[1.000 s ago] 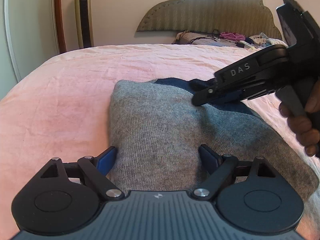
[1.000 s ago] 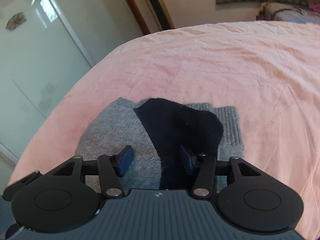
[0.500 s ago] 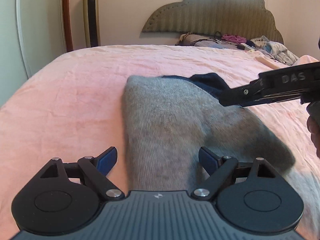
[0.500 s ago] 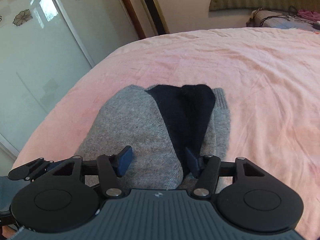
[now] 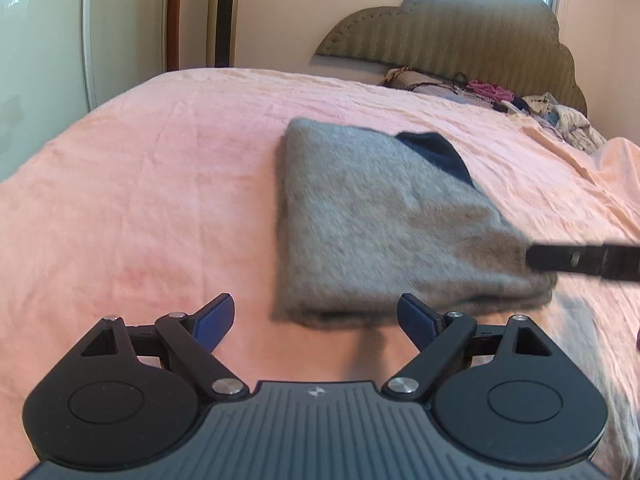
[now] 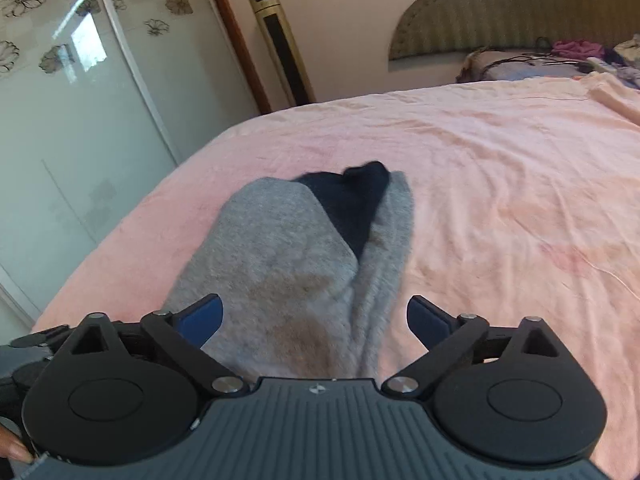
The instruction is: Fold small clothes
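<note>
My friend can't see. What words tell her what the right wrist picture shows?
A folded grey sweater with a dark navy part lies on a pink bed. The open right gripper hovers at its near end, holding nothing. A tall gold fan stands behind.

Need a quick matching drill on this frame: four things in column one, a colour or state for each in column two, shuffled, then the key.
Column one:
1. bedsheet
2. folded sweater
3. right gripper
4. tower fan

Column two:
A. grey knit with a navy patch showing
B. gold, standing upright by the wall
C. pink, wrinkled
D. jaws wide apart, just been opening, pads off the cloth

Pairs: 1-C, 2-A, 3-D, 4-B
</note>
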The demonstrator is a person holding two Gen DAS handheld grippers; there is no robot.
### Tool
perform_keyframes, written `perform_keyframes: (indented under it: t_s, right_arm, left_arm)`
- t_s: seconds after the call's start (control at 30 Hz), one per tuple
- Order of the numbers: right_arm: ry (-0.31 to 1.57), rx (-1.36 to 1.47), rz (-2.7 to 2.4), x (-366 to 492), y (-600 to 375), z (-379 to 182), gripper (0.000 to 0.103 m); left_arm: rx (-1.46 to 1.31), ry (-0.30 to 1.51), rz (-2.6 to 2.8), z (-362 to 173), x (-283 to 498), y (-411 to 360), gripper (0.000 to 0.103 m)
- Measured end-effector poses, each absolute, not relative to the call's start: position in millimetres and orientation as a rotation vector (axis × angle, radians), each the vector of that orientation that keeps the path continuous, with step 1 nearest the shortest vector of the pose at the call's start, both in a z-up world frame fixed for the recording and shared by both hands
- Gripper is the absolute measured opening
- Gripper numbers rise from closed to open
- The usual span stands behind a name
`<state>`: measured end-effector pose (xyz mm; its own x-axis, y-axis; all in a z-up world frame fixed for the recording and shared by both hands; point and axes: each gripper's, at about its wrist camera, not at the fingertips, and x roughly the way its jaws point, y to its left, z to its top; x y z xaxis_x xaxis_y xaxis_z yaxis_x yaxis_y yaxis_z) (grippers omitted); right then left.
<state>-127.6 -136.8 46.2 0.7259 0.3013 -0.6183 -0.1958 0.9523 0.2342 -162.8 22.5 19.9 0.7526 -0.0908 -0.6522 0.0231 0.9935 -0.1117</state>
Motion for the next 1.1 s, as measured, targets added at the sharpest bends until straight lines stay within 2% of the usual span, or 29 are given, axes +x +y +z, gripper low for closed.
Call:
perform_keyframes:
  t_s: [0.13,0.2,0.3,1.1]
  right_arm:
    - [0.791,0.107,0.174,-143,-129,13,0.099]
    - [0.756,0.065,0.148,-148,-120,7,0.103]
    - [0.748,-0.020,0.070,-148,-105,-2,0.103]
    - [0.698,-0.027,0.023,-158,-101,-8,0.103]
  left_arm:
    - [-0.044,0.707,-0.008,6,-165,4,0.091]
    - [-0.028,0.711,0.002,3,-164,3,0.096]
    - [-0.026,0.723,-0.011,0,-162,4,0.103]
    - [-0.001,0.728,0.003,-1,-162,0,0.103]
